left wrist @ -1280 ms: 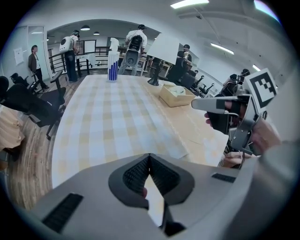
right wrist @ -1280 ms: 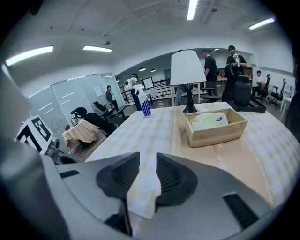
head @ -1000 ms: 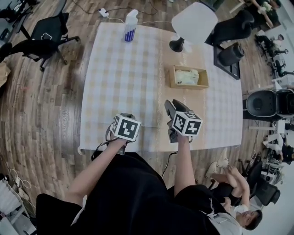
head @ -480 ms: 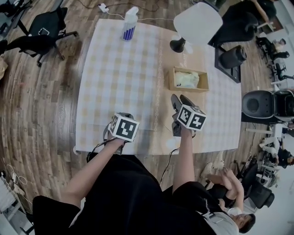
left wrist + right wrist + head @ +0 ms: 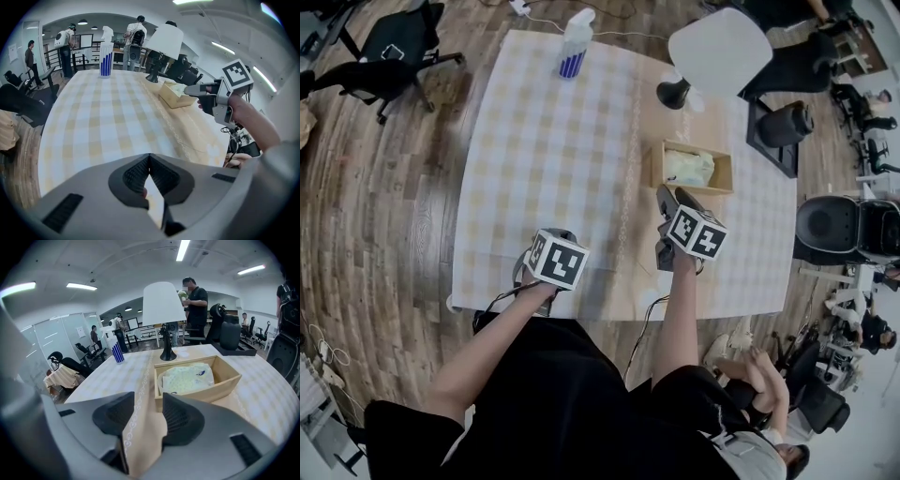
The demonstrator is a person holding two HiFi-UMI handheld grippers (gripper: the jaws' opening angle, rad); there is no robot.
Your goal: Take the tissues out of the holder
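A shallow wooden holder [image 5: 720, 174] sits on the right half of the checked table [image 5: 553, 159], with a pale pack of tissues [image 5: 688, 167] lying in it. My right gripper [image 5: 673, 195] hovers just short of the holder's near side, apart from it. In the right gripper view its jaws [image 5: 148, 404] stand open with only tablecloth between them, and the holder [image 5: 225, 383] and tissue pack [image 5: 187, 377] lie straight ahead. My left gripper [image 5: 551, 236] rests near the table's front edge. Its jaws [image 5: 149, 161] are shut on nothing.
A blue-striped spray bottle [image 5: 574, 44] stands at the far edge. A black-footed lamp with a white shade [image 5: 712, 52] stands behind the holder. Office chairs [image 5: 389, 56] ring the table, and people stand in the room's background.
My right gripper has moved forward from the near edge toward the holder. The left gripper has stayed near the front edge.
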